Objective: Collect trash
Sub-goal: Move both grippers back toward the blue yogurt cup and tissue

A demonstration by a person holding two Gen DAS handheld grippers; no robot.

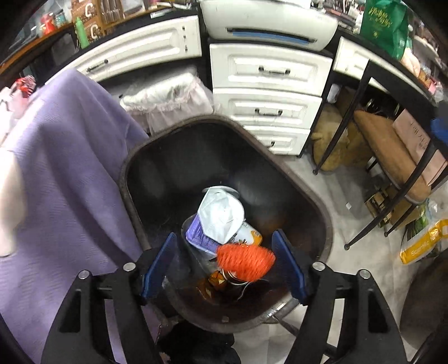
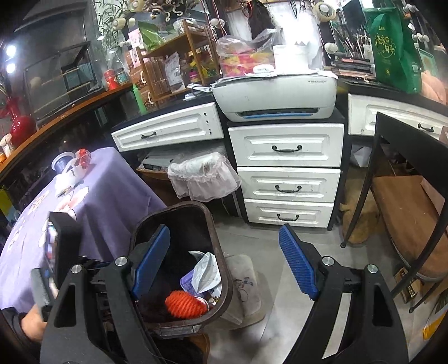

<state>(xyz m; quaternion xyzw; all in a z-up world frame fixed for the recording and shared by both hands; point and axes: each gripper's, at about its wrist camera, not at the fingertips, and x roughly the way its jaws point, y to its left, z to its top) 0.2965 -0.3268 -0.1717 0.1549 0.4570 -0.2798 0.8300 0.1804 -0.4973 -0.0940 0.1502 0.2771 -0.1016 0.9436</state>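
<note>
My grippers' blue pads [image 2: 298, 267] are ribbed rubbery plastic on matt black arms, the bin [image 1: 305, 196] is smooth dark semi-gloss plastic, the orange ball [image 1: 245, 261] is rough wound cord, the tablecloth [image 1: 70, 173] is matt woven purple fabric, and the drawers [image 2: 285, 165] are painted glossy white.

My left gripper [image 1: 224, 263] is hanging above the bin [image 1: 313, 196], which is standing on the floor between the cloth-draped table [image 1: 70, 173] on its left and the chair [image 1: 392, 156] on its right. A ball of twine [image 1: 245, 261] is lying in the bin before a crumpled wrapper [image 1: 221, 215]. Behind the bin, the drawer unit [image 1: 268, 92] is carrying a printer [image 1: 268, 25].
</note>
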